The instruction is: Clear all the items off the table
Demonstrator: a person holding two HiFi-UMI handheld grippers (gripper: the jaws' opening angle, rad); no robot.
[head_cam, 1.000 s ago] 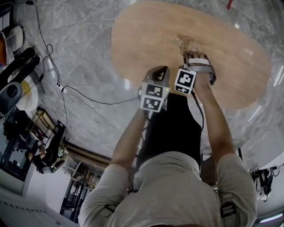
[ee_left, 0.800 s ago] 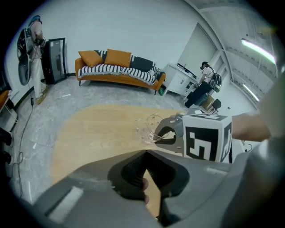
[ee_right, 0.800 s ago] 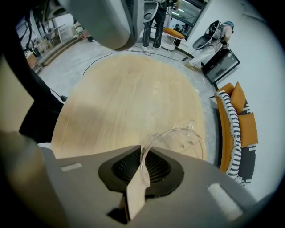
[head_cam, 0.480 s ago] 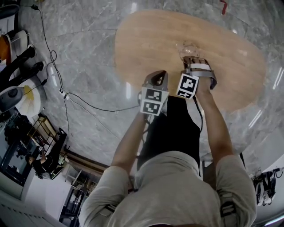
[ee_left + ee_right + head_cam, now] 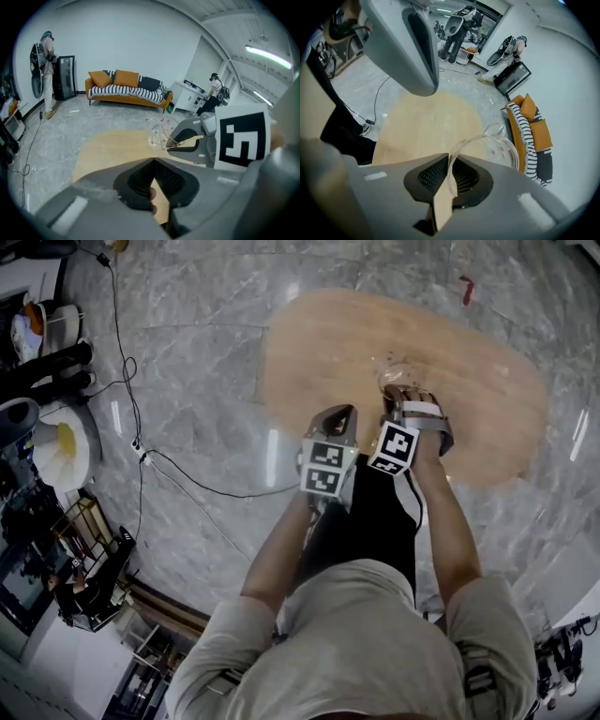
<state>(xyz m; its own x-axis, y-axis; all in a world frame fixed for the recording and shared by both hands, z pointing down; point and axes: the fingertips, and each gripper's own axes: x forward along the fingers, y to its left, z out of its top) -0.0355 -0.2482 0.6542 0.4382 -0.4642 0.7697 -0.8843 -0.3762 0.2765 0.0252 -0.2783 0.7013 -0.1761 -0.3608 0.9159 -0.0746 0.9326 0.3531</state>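
Observation:
A clear glass cup [image 5: 397, 379] hangs over the oval wooden table [image 5: 478, 381], just above its top. My right gripper [image 5: 405, 401] is shut on its rim. In the right gripper view the rim [image 5: 487, 140] runs between the closed jaws of the right gripper [image 5: 449, 161], and the cup's body sticks out to the right. My left gripper [image 5: 337, 420] is just left of it, near the table's front edge, shut with nothing in it. The left gripper view shows the cup [image 5: 158, 132] held by the right gripper [image 5: 183, 140], beyond my left gripper [image 5: 153, 161].
A black cable [image 5: 187, 465] trails across the marble floor left of the table. Stands and equipment [image 5: 37, 418] crowd the far left. An orange sofa [image 5: 126, 86] stands by the back wall, with a person [image 5: 47, 70] by a black cabinet.
The head view has pulled back, so the table looks smaller and sits further right. Both grippers keep their places relative to each other; the right one stays on the cup.

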